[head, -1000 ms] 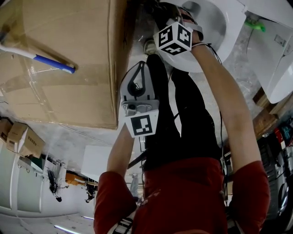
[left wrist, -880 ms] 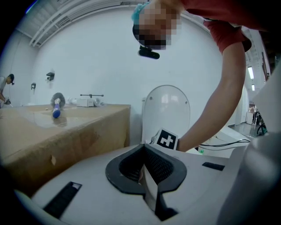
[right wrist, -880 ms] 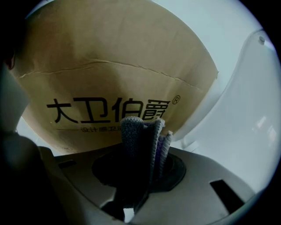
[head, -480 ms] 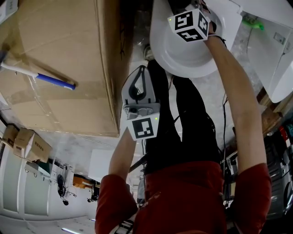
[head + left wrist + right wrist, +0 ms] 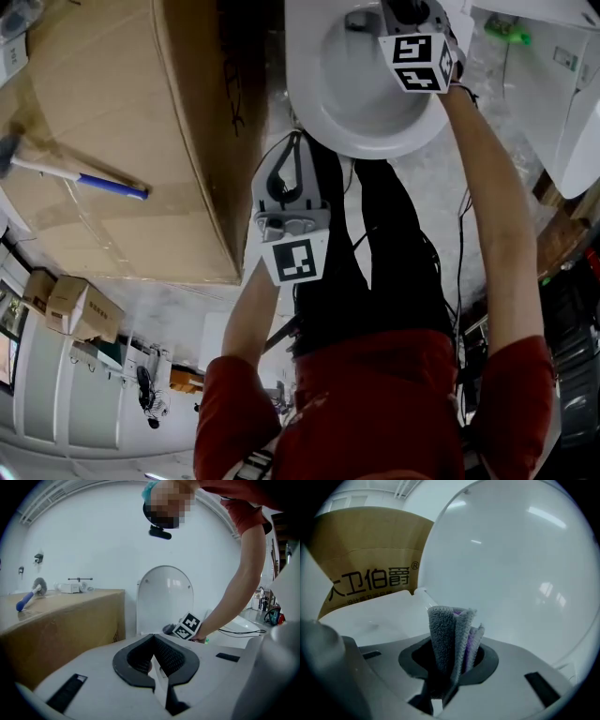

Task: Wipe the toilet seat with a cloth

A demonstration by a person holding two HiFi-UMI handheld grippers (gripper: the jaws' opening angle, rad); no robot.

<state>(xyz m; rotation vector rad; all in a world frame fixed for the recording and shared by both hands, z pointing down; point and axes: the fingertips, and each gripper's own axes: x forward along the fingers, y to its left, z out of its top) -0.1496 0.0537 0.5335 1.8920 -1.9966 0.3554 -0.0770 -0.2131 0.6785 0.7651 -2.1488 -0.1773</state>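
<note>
The white toilet seat (image 5: 361, 136) lies at the top of the head view, its lid (image 5: 511, 564) raised behind it. My right gripper (image 5: 410, 14) reaches over the seat's right rear rim, its marker cube (image 5: 419, 61) toward me. It is shut on a folded grey and purple cloth (image 5: 451, 634), which stands up between the jaws close before the lid. My left gripper (image 5: 292, 141) hangs back on the near side of the bowl, pointed at the toilet. Its jaws (image 5: 153, 637) are shut with nothing in them.
A large cardboard box (image 5: 122, 122) stands tight against the toilet's left side, with a blue-handled brush (image 5: 94, 178) on top. White fixtures (image 5: 562, 103) and a green object (image 5: 502, 33) sit to the right. Cables (image 5: 457, 244) trail on the floor.
My right gripper has swept with the cloth from the bowl's left side across to its right rear rim. The left gripper has shifted only slightly and stays shut.
</note>
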